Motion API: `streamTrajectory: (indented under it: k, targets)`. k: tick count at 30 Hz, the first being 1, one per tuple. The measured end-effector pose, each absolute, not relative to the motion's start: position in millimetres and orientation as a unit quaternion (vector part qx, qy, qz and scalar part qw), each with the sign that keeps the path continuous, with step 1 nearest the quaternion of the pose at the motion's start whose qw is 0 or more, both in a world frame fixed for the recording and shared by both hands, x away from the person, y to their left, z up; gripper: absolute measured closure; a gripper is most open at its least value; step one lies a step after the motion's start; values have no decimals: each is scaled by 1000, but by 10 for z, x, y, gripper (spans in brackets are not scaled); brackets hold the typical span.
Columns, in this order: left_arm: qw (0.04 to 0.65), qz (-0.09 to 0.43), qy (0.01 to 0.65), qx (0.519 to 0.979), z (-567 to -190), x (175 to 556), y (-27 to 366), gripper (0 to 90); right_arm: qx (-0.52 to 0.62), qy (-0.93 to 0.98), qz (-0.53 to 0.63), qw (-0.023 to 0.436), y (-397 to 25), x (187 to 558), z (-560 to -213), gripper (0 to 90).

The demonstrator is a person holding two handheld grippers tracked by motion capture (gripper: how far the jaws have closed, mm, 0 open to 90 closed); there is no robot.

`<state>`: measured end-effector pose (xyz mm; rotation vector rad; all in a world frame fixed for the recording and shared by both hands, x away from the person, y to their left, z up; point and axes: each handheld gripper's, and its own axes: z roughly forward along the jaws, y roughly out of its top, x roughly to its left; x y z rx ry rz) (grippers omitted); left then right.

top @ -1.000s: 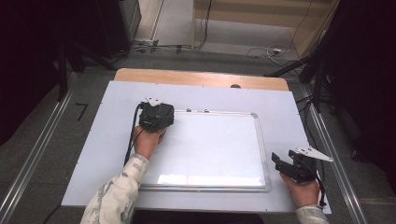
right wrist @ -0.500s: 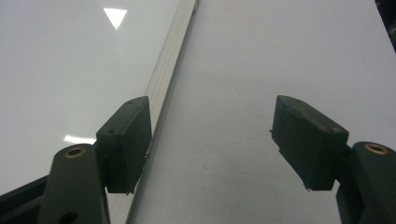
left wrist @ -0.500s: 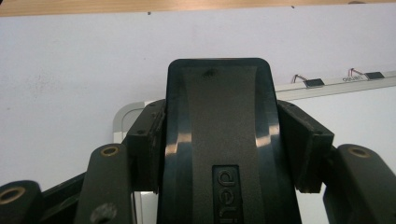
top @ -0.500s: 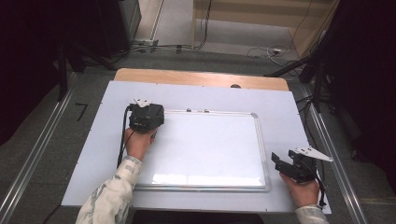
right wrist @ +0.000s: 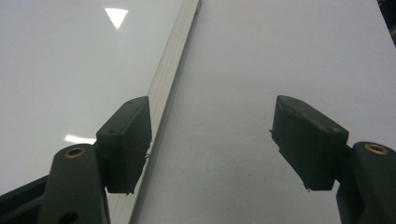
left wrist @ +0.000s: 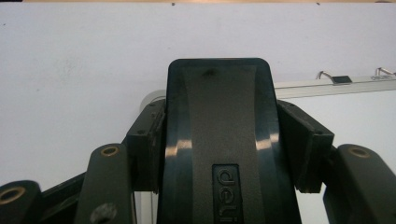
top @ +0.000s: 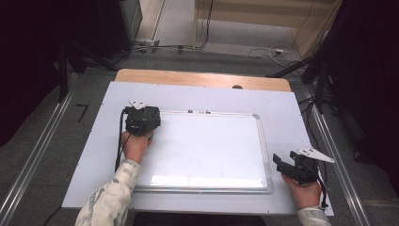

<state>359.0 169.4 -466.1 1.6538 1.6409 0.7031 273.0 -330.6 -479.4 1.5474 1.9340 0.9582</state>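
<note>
Your table (top: 197,80): wooden edge at the far side | white sheet (top: 94,155) covers it | whiteboard (top: 207,150) lies flat on that sheet.

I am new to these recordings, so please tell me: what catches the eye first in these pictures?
The large whiteboard lying flat in the middle of the table. At its top left corner, the left gripper is shut on a black eraser. The right gripper rests open beside the board's right edge, holding nothing.
</note>
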Motion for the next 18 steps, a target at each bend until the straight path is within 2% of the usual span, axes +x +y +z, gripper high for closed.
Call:
streamTrajectory:
  k: [12,18]
  targets:
    - [334,268,671,605,-4734,3692,1801,406,565,708,349,240,-3300,2748,-4795,273]
    - [320,271,674,607,-4787,3740,1769,406,566,708,349,239,-3290,2760,-4797,273]
